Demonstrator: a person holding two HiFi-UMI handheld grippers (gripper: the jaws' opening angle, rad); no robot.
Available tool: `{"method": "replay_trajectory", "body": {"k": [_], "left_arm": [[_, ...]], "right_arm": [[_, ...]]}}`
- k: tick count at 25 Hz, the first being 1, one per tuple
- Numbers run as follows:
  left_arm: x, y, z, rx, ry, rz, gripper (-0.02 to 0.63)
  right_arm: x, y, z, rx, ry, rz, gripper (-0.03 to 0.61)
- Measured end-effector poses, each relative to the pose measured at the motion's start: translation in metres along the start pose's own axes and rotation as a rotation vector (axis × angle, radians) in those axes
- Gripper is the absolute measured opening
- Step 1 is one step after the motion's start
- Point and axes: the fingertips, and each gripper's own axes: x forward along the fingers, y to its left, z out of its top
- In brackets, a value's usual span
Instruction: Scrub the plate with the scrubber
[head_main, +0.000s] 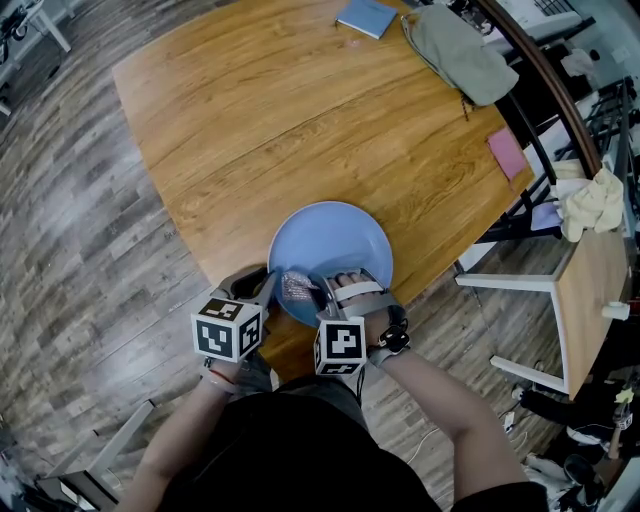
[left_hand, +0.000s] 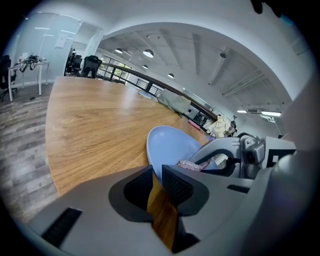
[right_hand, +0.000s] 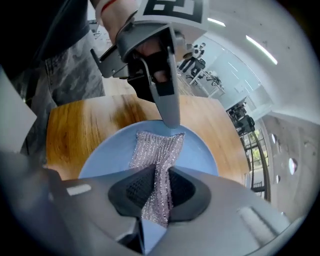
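Note:
A round light-blue plate (head_main: 340, 240) lies on the wooden table (head_main: 280, 110) near its front edge. My left gripper (head_main: 272, 283) pinches the plate's near-left rim; in the left gripper view the jaws (left_hand: 156, 180) stand close together with the plate (left_hand: 170, 142) edge running between them. My right gripper (head_main: 322, 290) is shut on a silvery mesh scrubber (head_main: 297, 287). In the right gripper view the scrubber (right_hand: 157, 150) hangs from the jaws (right_hand: 157, 187) and lies flat on the plate (right_hand: 200, 155), just below the left gripper (right_hand: 171, 117).
At the table's far side lie a blue notebook (head_main: 367, 16), a grey-green bag (head_main: 460, 55) and a pink card (head_main: 507, 153). A side table with a cream cloth (head_main: 592, 203) stands to the right. Wooden floor surrounds the table.

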Motion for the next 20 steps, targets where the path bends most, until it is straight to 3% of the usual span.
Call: {"method": "replay_trajectory", "body": {"k": [7,10,13,17,20], "left_arm": [[0.002,-0.001,0.0,0.009,0.01,-0.007,0.055],[0.001,-0.001,0.0,0.013,0.015,-0.011,0.055],[0.002,-0.001,-0.001,0.021,0.017,-0.011,0.057],[0.0,-0.002,-0.001,0.036,0.018,-0.007,0.057],[0.0,-0.003,-0.001,0.047,0.022,-0.003,0.057]], "right_arm": [[0.013,-0.037,0.013,-0.279,0.029,-0.111,0.058],[0.022,-0.034,0.021,-0.26,-0.035,-0.073,0.058],[0.031,-0.044,0.014,-0.261,-0.029,-0.074,0.058],[0.038,-0.084,-0.004,-0.328,0.053,-0.2,0.058],[0.043,-0.099,-0.011,-0.318,0.071,-0.224,0.058]]}}
